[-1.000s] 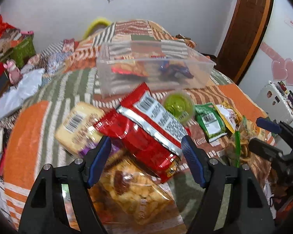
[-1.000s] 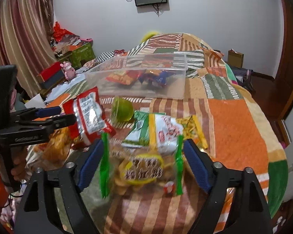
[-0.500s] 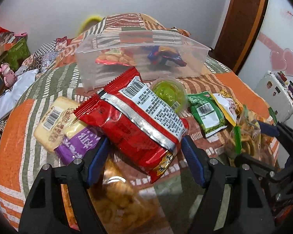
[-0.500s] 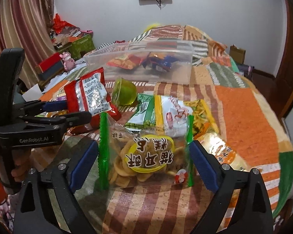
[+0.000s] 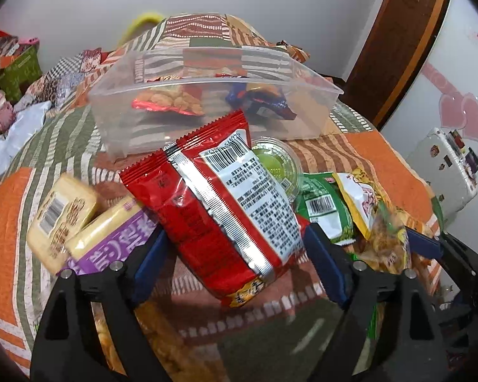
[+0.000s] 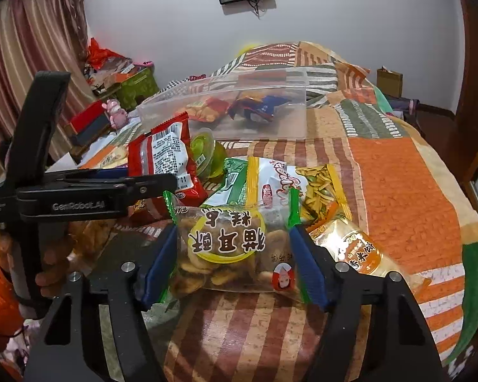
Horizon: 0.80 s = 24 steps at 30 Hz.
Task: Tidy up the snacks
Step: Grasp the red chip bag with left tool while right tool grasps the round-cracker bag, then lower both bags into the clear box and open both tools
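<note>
Between the right gripper's (image 6: 234,261) just-closed jaws sits the clear chip bag (image 6: 229,245), pinched across its width, with the bin (image 6: 290,121) straight ahead.

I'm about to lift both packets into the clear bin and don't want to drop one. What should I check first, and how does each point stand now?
1. Right gripper on the clear crisp bag: its jaws have just been closing and the pads press both sides. Ok.
2. Left gripper on the red packet: the jaws have just been opening, the packet lies between them, pads apart from it. Not ok.
3. Room in the clear bin: two packets at the back, front bare. Ok.
4. Green jelly cup against the red packet, may shift. Cannot tell.
5. Snacks caught under the crisp bag: cannot tell.
</note>
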Motion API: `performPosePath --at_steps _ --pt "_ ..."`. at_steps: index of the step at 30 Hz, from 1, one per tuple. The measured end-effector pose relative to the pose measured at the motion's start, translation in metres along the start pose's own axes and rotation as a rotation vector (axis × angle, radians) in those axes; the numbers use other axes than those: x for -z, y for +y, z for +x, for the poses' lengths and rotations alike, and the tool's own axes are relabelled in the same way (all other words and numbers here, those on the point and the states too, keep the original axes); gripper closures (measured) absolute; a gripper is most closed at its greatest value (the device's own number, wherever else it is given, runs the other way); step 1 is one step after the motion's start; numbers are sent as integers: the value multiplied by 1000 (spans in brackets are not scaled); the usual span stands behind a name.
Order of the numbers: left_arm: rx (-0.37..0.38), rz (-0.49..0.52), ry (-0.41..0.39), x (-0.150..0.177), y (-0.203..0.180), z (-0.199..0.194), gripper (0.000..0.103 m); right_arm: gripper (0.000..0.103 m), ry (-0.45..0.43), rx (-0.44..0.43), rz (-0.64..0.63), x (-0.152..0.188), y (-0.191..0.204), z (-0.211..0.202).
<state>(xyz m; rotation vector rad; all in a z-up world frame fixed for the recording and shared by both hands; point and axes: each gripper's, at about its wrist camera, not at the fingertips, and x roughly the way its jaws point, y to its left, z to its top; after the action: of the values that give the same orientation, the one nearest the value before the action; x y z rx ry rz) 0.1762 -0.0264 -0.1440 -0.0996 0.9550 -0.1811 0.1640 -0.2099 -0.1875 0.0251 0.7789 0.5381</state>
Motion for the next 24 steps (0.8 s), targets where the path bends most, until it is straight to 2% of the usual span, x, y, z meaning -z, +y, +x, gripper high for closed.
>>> performPosePath --at_steps 2,5,6,10,11,13,24 --pt "-28 16 1 -3 -5 7 18 38 -5 1 -3 0 1 -1" --pt "-29 15 10 -5 -6 13 19 39 -11 1 -6 0 2 -1" --pt "-23 11 10 -6 -5 13 22 40 -12 0 -5 -1 2 -2" --pt "-6 -13 -9 -4 2 10 26 40 -22 -9 9 -1 -1 -4" --pt "-6 -18 -18 -3 3 7 31 40 -26 -10 12 -1 -2 -5" --pt "-13 -15 -28 0 6 3 31 40 -32 -11 15 -2 -2 -7" --pt "-20 0 -186 1 18 -57 31 41 -119 -4 -12 -30 3 -25"
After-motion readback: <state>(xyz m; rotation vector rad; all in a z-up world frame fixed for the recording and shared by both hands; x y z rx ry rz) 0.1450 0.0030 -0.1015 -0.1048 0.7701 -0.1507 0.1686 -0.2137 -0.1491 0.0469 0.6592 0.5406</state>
